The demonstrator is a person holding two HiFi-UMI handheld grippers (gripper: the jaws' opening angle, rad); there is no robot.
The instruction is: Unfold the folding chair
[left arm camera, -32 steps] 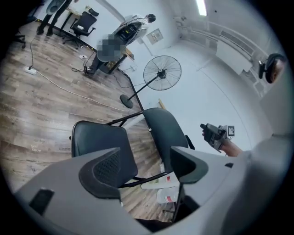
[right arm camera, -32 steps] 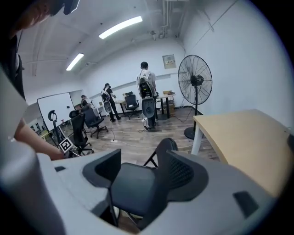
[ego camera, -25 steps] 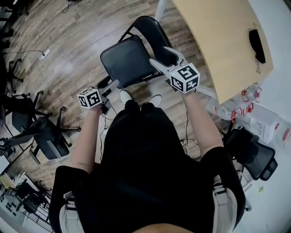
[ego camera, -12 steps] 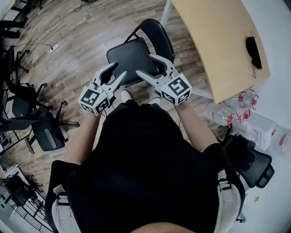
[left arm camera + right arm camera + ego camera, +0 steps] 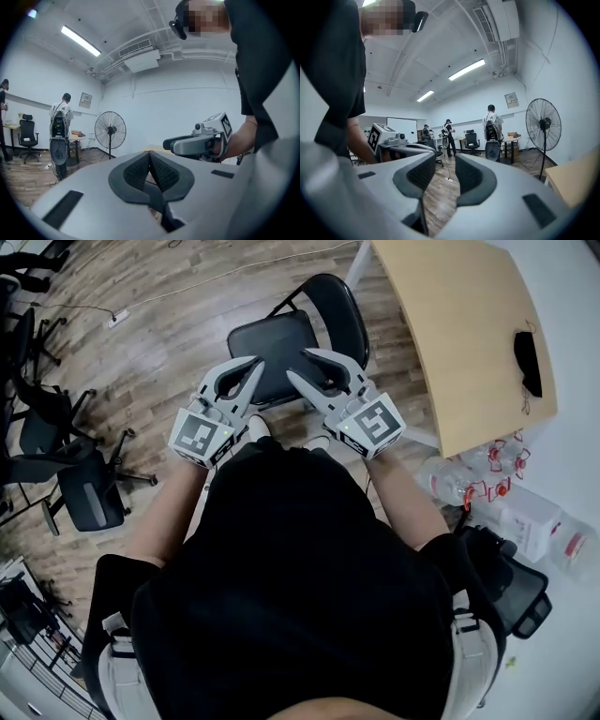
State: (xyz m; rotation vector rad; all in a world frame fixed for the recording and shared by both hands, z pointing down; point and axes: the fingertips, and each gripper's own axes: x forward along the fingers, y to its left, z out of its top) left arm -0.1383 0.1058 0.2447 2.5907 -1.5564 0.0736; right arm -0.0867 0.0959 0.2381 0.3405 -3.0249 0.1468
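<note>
Standing unfolded ahead of and below both claws, midway between them: chair (image 5: 277, 345). Left claw (image 5: 251, 364) shut, empty. Right claw (image 5: 298, 365) half open, jaws just closing, nothing between.

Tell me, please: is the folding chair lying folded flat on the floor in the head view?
No, the folding chair stands open on the wooden floor, with its seat spread out level.

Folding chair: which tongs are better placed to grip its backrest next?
Right, probably. The right tongs hover nearer the backrest; their jaws, which have just been closing, stand apart with nothing between. The left tongs are shut.
</note>
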